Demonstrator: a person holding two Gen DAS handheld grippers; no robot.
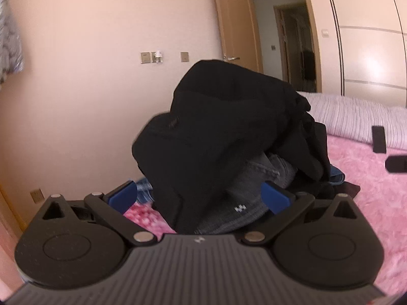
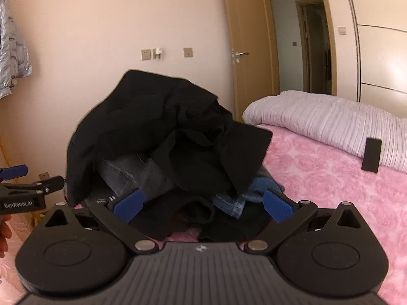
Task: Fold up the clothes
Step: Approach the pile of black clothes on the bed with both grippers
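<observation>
A heap of clothes sits on a bed covered with a pink fleece blanket [image 2: 330,190]. On top of the heap lies a black garment [image 2: 162,127], crumpled and draped over the rest. Beneath it show grey jeans [image 1: 254,178] and a bit of blue denim [image 2: 257,188].

The left hand-held gripper [image 1: 199,198] has its blue-padded fingers spread wide apart, with nothing clamped. The heap lies straight ahead of it: the black garment's lower edge and the grey jeans hang down into the gap between the two fingers, close to the gripper body. Whether cloth touches the pads cannot be told.

The right hand-held gripper [image 2: 202,204] also has its fingers spread wide and holds nothing. The pile lies directly in front, with dark fabric low between the fingers and the blue denim just beside the right pad [image 2: 277,207].

In the right wrist view the left hand-held gripper shows at the far left edge, beside the heap.

At the head of the bed lies a folded striped quilt [image 2: 318,122], with a small black rectangular object [image 2: 371,157] resting against it. Behind the bed stand a pale wall, an open wooden door [image 2: 246,50] and a white wardrobe [image 2: 381,38].
</observation>
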